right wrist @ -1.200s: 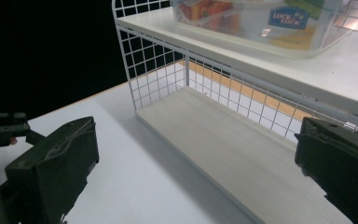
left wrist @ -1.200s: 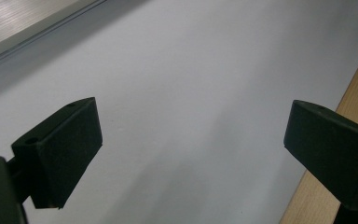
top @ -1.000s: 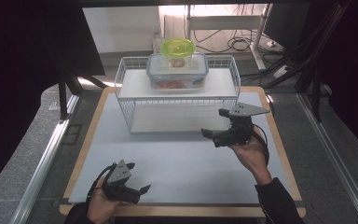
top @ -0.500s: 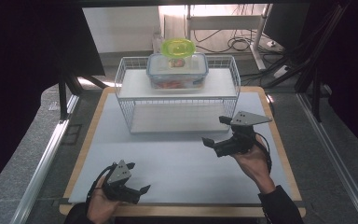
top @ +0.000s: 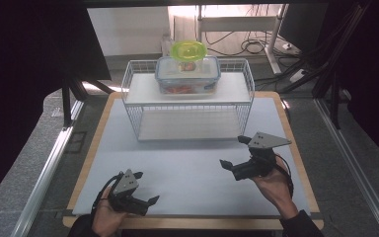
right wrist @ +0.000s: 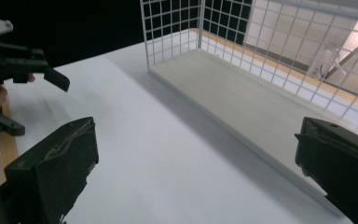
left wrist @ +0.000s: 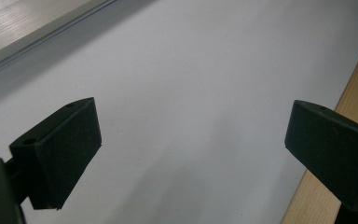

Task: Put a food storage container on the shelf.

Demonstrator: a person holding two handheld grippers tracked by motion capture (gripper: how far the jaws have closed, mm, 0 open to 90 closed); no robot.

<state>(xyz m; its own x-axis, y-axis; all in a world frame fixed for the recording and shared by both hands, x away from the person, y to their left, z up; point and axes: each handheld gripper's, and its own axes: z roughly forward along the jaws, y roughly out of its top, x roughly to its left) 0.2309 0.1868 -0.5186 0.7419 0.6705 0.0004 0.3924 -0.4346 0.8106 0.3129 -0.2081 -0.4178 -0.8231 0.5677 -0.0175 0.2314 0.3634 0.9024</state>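
The right tool [top: 236,153], jaws wide and empty, has drawn back from the wire rack [top: 187,101] toward the counter's near edge, the lidded food container [top: 188,74] sitting untouched on the rack's top shelf, while the left tool [top: 143,190] rests wide open near that edge, suggesting no grasp is under way.

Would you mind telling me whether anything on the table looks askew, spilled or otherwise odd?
Nothing stands out. The lidded container sits squarely on the wire rack, a green bowl on its lid, and both grippers are open.
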